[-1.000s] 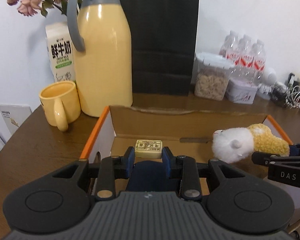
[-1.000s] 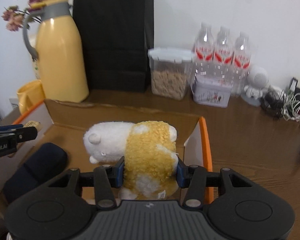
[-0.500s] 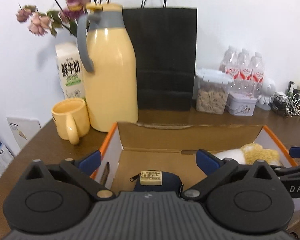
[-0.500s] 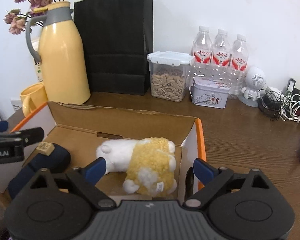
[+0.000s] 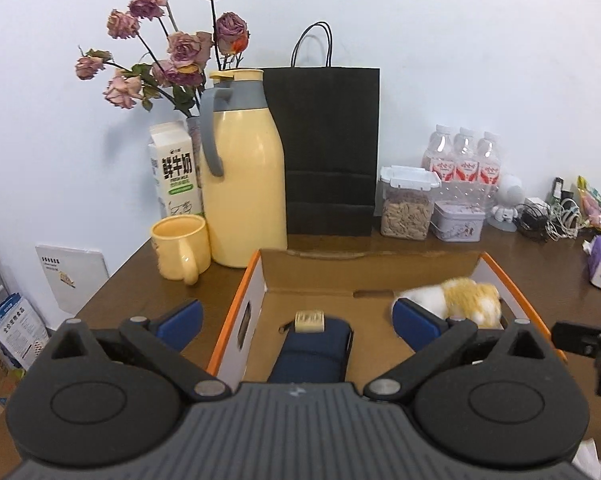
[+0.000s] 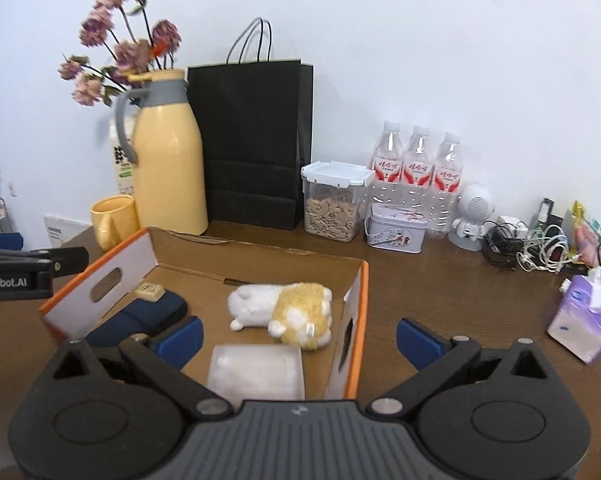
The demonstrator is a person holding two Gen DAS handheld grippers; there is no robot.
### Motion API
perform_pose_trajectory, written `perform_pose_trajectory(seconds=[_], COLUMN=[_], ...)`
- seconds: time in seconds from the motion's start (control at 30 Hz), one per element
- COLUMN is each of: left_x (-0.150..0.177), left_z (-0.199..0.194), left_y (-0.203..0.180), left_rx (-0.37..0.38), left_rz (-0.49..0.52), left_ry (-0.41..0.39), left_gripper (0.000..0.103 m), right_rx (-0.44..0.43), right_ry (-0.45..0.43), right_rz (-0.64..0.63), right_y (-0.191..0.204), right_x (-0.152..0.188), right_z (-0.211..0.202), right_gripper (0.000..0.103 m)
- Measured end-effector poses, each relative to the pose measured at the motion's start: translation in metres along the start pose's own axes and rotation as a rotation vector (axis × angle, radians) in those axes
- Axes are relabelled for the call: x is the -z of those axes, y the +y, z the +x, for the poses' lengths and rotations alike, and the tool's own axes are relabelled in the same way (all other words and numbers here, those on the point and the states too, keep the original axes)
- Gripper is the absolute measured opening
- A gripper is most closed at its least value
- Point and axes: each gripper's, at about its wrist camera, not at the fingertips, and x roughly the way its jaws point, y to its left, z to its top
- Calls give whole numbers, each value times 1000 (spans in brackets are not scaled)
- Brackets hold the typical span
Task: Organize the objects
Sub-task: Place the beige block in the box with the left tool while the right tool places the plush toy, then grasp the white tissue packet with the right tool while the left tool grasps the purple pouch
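An open cardboard box [image 5: 236,308] [image 6: 358,312] with orange edges sits on the brown table. Inside lie a navy pouch [image 5: 314,350] [image 6: 148,314] with a tan tag, a white and yellow plush toy [image 5: 458,300] [image 6: 288,308] and a clear plastic packet [image 6: 256,372]. My left gripper [image 5: 296,322] is open and empty, raised above the pouch. My right gripper [image 6: 298,334] is open and empty, raised above the box's right wall, behind the plush.
Behind the box stand a yellow thermos [image 5: 242,184], a yellow mug [image 5: 180,248], a milk carton [image 5: 174,174], a black paper bag [image 5: 328,152], a snack jar [image 5: 408,204], a tin [image 5: 458,222] and water bottles [image 5: 464,164]. A tissue pack [image 6: 584,322] and cables [image 6: 532,248] lie right.
Both grippers opened, letting go of the pouch and the plush, which now lie in the box. Both grippers have since risen and pulled back.
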Motion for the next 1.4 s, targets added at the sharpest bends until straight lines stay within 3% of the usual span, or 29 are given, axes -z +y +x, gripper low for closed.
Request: perform_pose_trajectory(seconds=[0.3,0.7,1.0,1.3,1.37,1.4], left_x=[42,102,115,119,119,118], left_z=[-58,-93,-95,-89,-89,-87], left_y=[10,35,37,34,32,31], left_rx=[24,54,49,48,49,51], left_rz=[26,-30,-49,-57,-54,-51], left_ry=[2,57,86,110,113,115], left_gripper=[103,103,103,103,103,103], right_rx=[15,21,-1,12,6,-3], right_ry=[32,201,257,209,189,173], right_rz=[-9,86,76,61,59,53], right_y=[-3,-22,-12,-17,-17,-16], right_x=[58,141,154,158,160,160], right_z=[-62,-60,-40,-37,-39,-41], right_gripper=[103,103,103,103,99,90])
